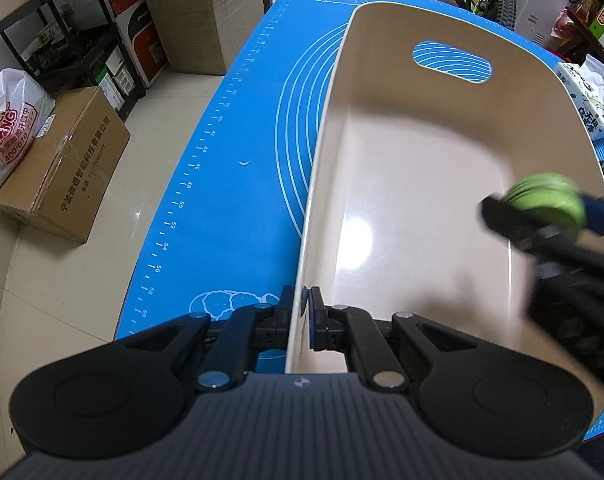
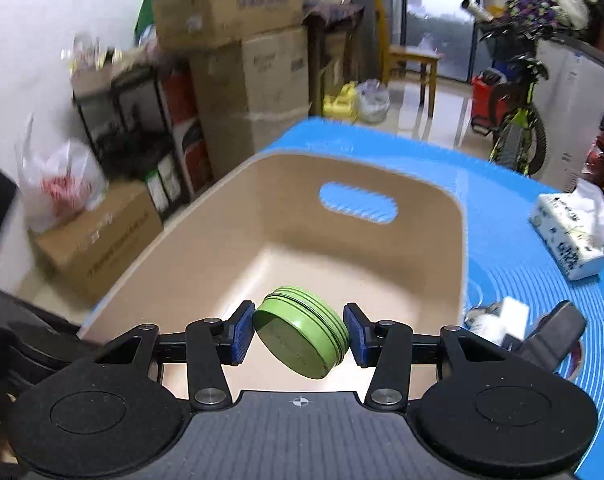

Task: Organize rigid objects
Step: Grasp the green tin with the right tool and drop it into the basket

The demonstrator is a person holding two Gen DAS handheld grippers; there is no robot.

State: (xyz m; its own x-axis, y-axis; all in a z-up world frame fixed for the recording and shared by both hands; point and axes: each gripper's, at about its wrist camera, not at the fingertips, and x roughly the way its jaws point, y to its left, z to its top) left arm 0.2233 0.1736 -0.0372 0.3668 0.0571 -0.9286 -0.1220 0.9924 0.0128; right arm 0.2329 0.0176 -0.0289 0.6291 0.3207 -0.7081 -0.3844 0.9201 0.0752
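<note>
Pinched between our left gripper's (image 1: 305,312) 2 blue pads is the near wall of the beige bin (image 1: 314,184), so we are steadying it on the blue mat (image 1: 230,208) with the jaws pressed together on that thin rim.

We are holding the green tin (image 2: 300,330) in our right gripper (image 2: 300,332), clamped across its round side by both pads, tilted so that its flat face is turned down and toward the camera. In the left wrist view the same tin is showing blurred at the bin's right edge, above the floor of the bin.

Judging from these views, we are in the placing step. The tin is hanging just over the near rim, with the bin's bare floor lying forward and below it; the bin's long axis is running away from us toward the wall with the handle slot (image 2: 358,204). The right hand is the one that matters here, since the left is only bracing. A short move forward and down should put the tin inside; tilted as it is, it could roll on its edge once released.

A tissue pack (image 2: 570,236) is lying well apart on the mat's right side.
</note>
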